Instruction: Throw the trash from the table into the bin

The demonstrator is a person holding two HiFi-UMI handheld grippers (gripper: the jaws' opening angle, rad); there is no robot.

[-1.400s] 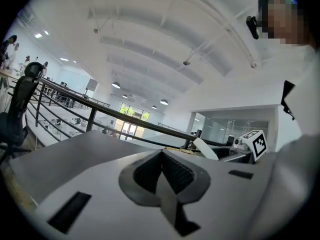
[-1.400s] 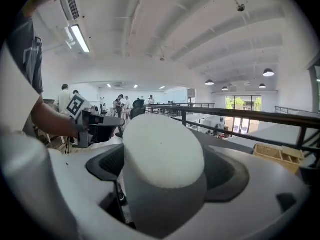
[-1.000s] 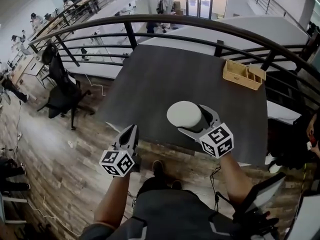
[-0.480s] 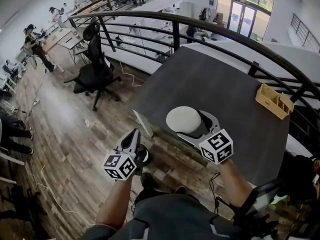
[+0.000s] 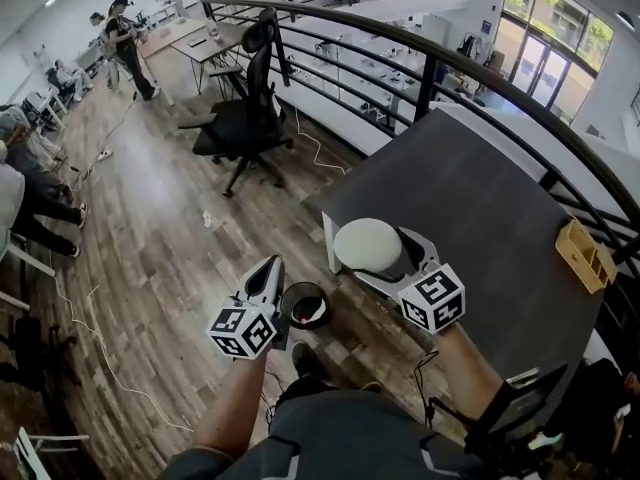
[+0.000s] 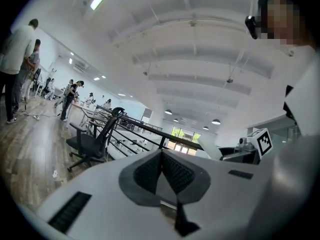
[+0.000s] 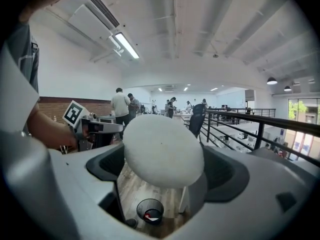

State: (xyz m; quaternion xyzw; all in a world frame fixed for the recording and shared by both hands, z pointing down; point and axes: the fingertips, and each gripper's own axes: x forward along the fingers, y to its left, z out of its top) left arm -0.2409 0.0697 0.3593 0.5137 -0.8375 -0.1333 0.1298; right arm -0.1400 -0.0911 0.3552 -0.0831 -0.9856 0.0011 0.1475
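My right gripper (image 5: 383,251) is shut on a white round cup (image 5: 367,244), held level just off the near corner of the dark table (image 5: 480,208). In the right gripper view the cup (image 7: 162,151) fills the gap between the jaws. A small black bin (image 5: 305,306) stands on the wooden floor below, with red and white trash inside; the right gripper view shows the bin (image 7: 150,211) under the cup. My left gripper (image 5: 268,272) is shut and empty, just left of the bin; its jaws (image 6: 161,159) meet.
A black railing (image 5: 430,53) curves around the table's far side. A wooden box (image 5: 585,253) sits at the table's right end. A black office chair (image 5: 245,118) stands on the floor to the left, several people beyond it. A white panel (image 5: 330,243) leans by the table corner.
Both grippers swung left, off the table's edge and out over the floor, the right one still carrying the cup. The bin has come into view between them.
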